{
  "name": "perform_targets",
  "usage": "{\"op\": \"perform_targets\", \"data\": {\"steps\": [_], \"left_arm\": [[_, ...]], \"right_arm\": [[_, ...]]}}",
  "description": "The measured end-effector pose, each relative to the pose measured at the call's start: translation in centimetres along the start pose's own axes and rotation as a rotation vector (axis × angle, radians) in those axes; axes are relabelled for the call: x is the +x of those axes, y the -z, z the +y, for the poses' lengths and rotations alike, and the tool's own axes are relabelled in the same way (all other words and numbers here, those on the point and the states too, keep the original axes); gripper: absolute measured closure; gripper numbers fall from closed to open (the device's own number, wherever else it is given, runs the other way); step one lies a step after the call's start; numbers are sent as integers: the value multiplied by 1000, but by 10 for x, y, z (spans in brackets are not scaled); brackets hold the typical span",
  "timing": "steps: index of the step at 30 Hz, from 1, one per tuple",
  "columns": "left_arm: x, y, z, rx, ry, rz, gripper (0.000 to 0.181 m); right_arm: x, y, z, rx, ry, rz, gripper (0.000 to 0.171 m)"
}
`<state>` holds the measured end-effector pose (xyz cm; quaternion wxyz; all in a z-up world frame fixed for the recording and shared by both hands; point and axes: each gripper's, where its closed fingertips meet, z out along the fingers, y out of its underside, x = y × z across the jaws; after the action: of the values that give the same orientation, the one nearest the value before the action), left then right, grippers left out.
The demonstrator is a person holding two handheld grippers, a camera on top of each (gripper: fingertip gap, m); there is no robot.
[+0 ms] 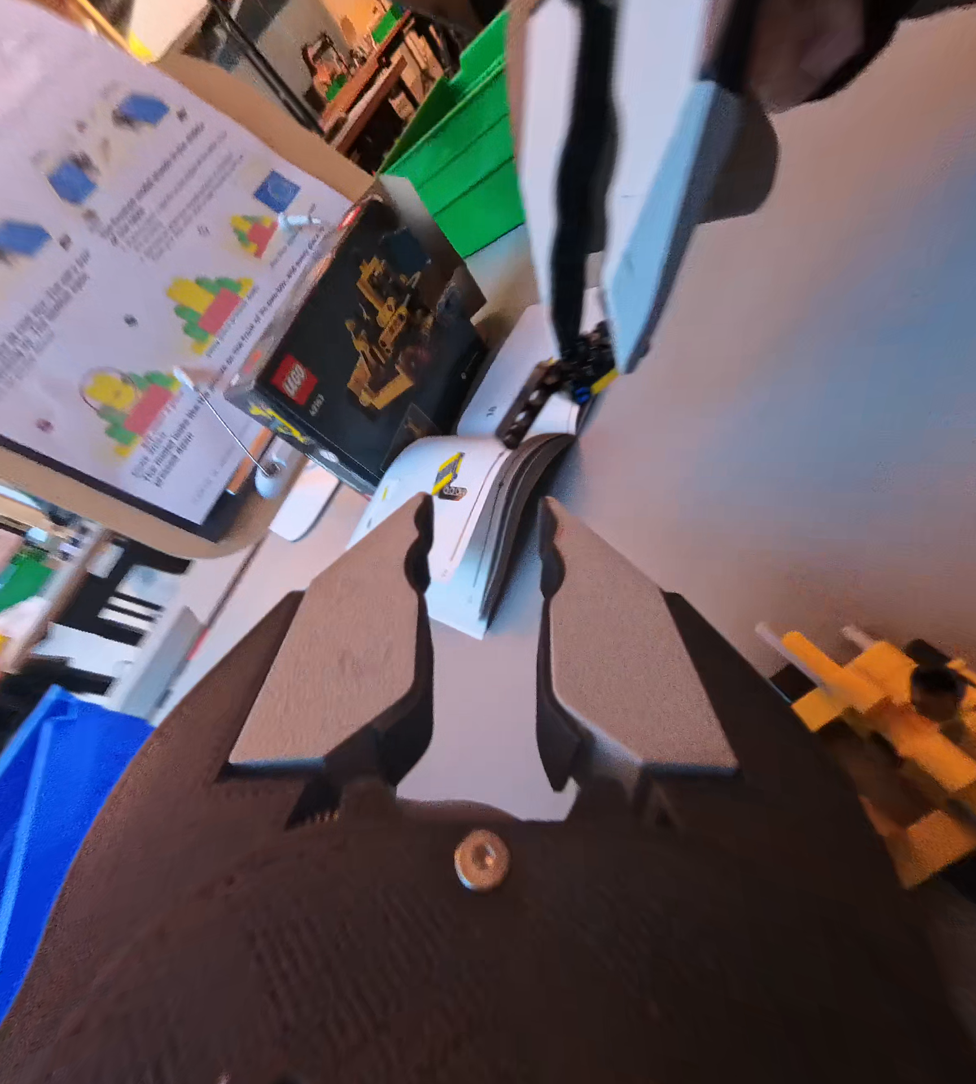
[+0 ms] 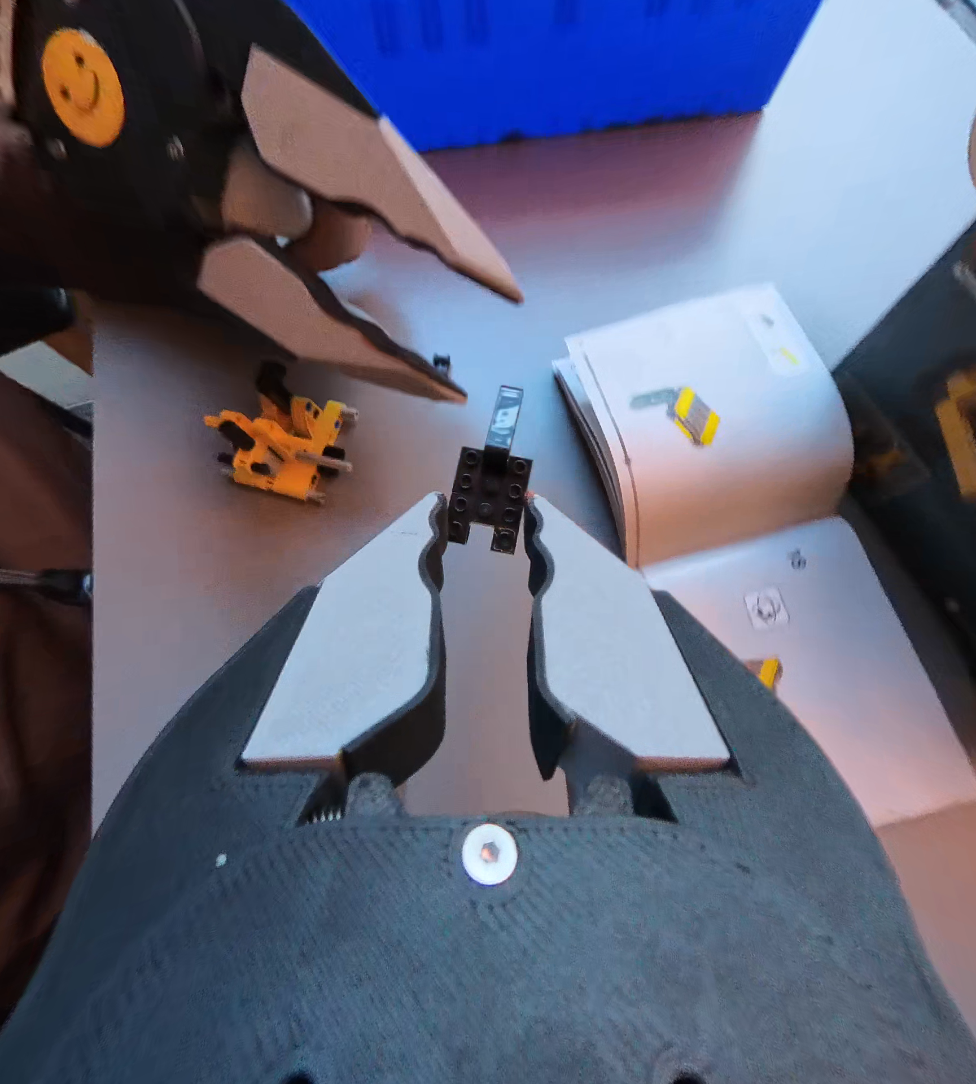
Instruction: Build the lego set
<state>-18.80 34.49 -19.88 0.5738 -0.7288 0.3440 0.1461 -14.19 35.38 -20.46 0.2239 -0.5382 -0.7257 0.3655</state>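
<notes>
My right gripper (image 2: 485, 509) is shut on a black studded lego piece (image 2: 488, 498) with a long black beam sticking forward, held above the table. The left wrist view shows it at the top, with the black piece (image 1: 532, 399) hanging from its tips. My left gripper (image 1: 485, 516) is open and empty, pointing at the instruction booklet (image 1: 473, 487). In the right wrist view the left gripper (image 2: 491, 349) comes in from the upper left, jaws apart, close to the black piece. A yellow lego assembly (image 2: 280, 446) lies on the table below it and also shows in the left wrist view (image 1: 913, 751).
The open booklet (image 2: 708, 422) lies right of the black piece, with the black lego box (image 2: 954, 410) beyond it. A blue bin (image 2: 532, 58) stands at the far table edge. A screen with brick pictures (image 1: 92, 264) and green bins (image 1: 468, 146) stand behind the box (image 1: 380, 352).
</notes>
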Motion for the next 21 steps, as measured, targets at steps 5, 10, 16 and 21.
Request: {"op": "perform_targets", "data": {"steps": [5, 10, 16, 21], "left_arm": [[3, 2, -7, 20, -139, -61, 145], [-7, 3, 4, -28, -127, -93, 169], [-18, 3, 8, -48, 9, -108, 174], [-26, 8, 3, 0, 71, -120, 174]], "right_arm": [[-9, -12, -24, 22, 29, -80, 148], [-7, -14, -36, 61, 20, -72, 149], [-3, -17, -48, 140, -39, -74, 149], [-4, -15, -54, 193, -75, -98, 149]]}}
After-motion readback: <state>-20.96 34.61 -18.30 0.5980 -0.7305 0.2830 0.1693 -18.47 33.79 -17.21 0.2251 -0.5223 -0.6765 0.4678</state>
